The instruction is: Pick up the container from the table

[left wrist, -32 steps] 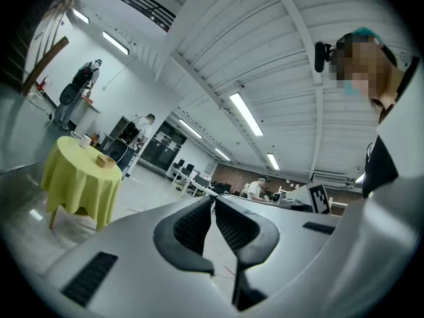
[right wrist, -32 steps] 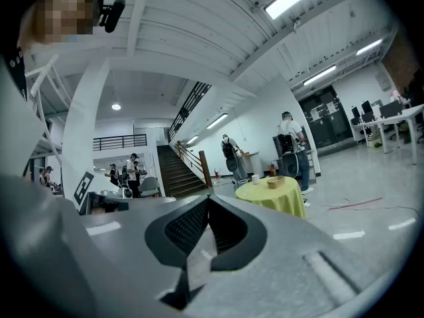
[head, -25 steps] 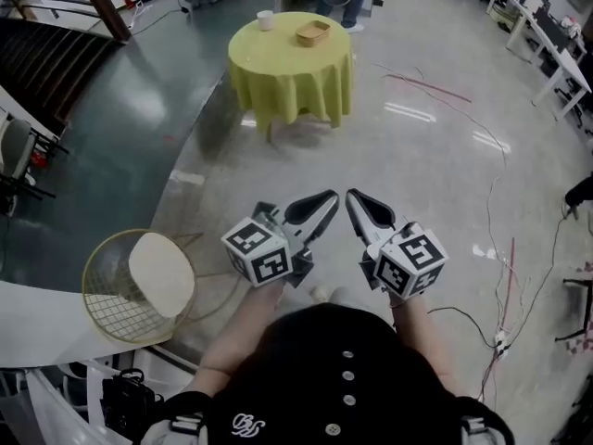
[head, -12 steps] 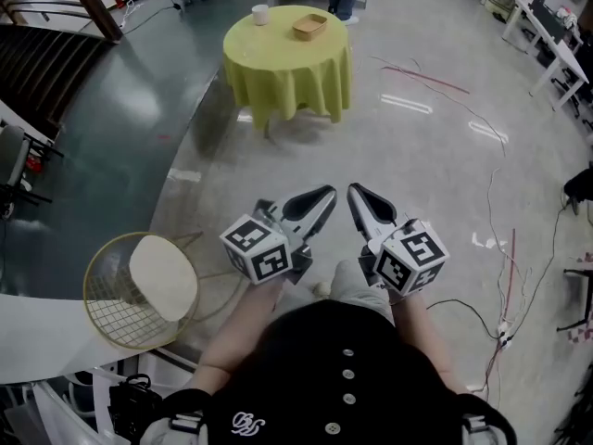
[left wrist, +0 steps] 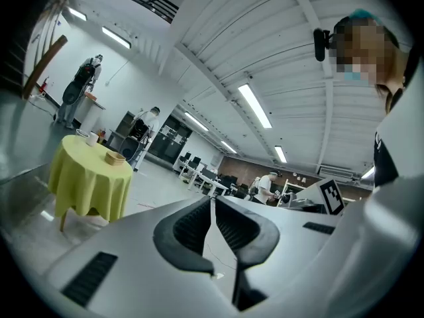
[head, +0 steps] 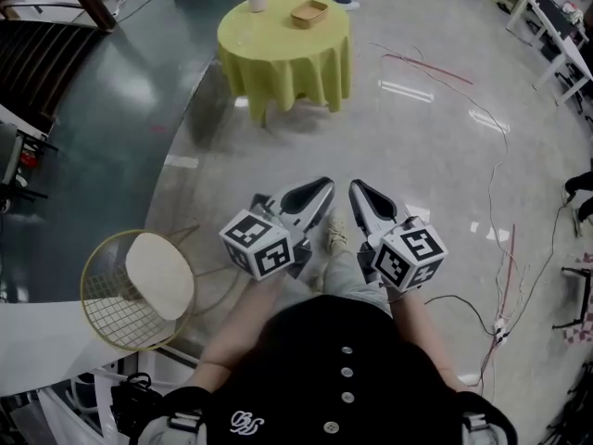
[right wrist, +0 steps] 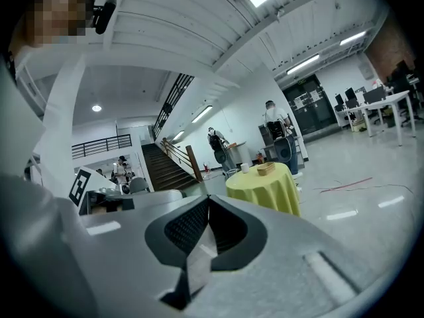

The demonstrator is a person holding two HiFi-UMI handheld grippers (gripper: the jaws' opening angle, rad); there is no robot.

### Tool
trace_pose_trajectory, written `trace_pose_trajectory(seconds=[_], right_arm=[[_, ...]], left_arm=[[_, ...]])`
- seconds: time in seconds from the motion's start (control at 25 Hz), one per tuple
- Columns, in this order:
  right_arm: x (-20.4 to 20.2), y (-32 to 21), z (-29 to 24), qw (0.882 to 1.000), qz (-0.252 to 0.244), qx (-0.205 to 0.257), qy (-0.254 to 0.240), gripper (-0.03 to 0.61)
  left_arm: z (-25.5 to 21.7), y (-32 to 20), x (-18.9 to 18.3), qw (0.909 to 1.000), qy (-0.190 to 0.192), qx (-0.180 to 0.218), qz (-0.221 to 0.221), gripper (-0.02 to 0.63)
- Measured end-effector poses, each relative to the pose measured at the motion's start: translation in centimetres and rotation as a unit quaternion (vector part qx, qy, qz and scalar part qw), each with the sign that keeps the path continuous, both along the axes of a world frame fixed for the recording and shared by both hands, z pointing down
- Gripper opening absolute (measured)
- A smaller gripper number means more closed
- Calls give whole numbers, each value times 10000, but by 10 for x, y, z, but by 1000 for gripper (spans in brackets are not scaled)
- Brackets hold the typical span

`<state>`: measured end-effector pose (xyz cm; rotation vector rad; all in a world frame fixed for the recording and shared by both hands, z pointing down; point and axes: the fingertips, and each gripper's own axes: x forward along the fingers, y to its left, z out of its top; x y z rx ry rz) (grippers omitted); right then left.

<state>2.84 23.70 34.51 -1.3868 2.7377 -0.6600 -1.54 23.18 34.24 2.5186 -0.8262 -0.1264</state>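
Though well apart from the table, looks down on shiny grey floor point(head: 417, 156). Far ahead, round table point(head: 278, 63) draped in yellow-green cloth. Near left, gold wire chair point(head: 107, 318). Low in front, left gripper point(head: 325, 184) and right gripper point(head: 355, 186) side by side, each pressed together on nothing. On the tabletop, tan container point(head: 309, 12), white cup point(head: 257, 1) near it.

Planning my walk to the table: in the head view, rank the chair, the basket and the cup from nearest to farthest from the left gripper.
1. Chair, close by, to the left of the left gripper.
2. Basket, on the table far ahead.
3. Cup, at the table's far edge, just beyond the basket.
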Motion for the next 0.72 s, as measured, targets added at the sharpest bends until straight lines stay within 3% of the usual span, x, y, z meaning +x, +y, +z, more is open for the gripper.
trace_pose_trajectory(seconds=[0.2,0.72], right_arm=[[0,-33,6,10000,-56,-23,0,3],[9,-144,7,9990,-440,17,-65,3]], left_arm=[[9,-33,2,9996,-33,-169,-230,31],[0,-142,25,9989,112,-25,-458,31]])
